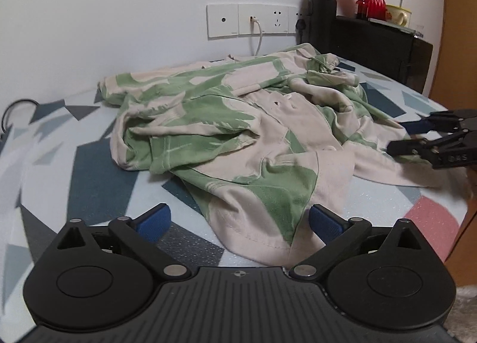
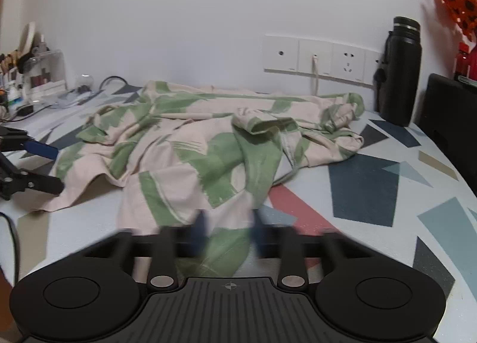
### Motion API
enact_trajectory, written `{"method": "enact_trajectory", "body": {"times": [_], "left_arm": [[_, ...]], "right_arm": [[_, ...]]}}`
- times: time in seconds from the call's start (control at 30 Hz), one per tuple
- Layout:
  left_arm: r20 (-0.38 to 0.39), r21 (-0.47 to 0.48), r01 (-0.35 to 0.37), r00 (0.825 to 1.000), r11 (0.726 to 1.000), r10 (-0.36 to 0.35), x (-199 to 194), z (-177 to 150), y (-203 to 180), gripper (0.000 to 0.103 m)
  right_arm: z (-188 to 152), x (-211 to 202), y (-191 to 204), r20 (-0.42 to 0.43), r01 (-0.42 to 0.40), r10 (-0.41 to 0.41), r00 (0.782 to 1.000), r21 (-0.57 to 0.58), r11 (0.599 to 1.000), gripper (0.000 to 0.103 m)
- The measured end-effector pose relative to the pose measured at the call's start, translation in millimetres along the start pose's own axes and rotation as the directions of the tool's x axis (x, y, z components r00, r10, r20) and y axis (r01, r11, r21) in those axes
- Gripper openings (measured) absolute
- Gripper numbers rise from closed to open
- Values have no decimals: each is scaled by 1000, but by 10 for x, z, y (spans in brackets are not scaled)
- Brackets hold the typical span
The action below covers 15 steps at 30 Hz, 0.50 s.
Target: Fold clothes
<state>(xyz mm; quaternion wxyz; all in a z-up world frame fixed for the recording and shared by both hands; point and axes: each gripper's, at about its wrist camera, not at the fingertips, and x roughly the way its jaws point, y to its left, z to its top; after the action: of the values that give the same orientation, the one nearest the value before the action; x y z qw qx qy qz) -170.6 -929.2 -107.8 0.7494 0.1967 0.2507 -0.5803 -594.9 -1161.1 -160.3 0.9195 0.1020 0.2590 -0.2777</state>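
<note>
I held both jaws spread at the crumpled green-and-beige cotton shirt's [image 1: 238, 122] hem, lower centre: left hand-held gripper [image 1: 240, 222] wide, right hand-held gripper [image 2: 228, 234] narrower; pinching came next.

Both views are evenly lit by soft indoor light, a bit dim and cool, with no harsh glare anywhere. Shadows are faint: a soft one under the crumpled shirt [image 1: 226, 122] on the worktop [image 1: 89, 170], another behind the black bottle [image 2: 401, 71] on the wall. Heavy fisheye bending at the edges, corners go dark. The left view is pretty sharp. In the right view the right gripper [image 2: 228, 234] fingers [image 2: 199, 231] are smeared by motion blur, so their gap is hard to read.
</note>
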Motion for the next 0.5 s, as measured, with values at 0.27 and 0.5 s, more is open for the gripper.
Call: {"method": "enact_trajectory", "body": {"times": [0.27, 0.5], "left_arm": [[23, -66, 20, 1000, 998, -19, -43, -57, 96, 70], [18, -30, -15, 1000, 999, 15, -34, -57, 26, 93]], "right_arm": [[-256, -339, 72, 33, -118, 119, 992, -24, 993, 6], [-291, -653, -159, 67, -123, 118, 991, 77, 989, 32]]}}
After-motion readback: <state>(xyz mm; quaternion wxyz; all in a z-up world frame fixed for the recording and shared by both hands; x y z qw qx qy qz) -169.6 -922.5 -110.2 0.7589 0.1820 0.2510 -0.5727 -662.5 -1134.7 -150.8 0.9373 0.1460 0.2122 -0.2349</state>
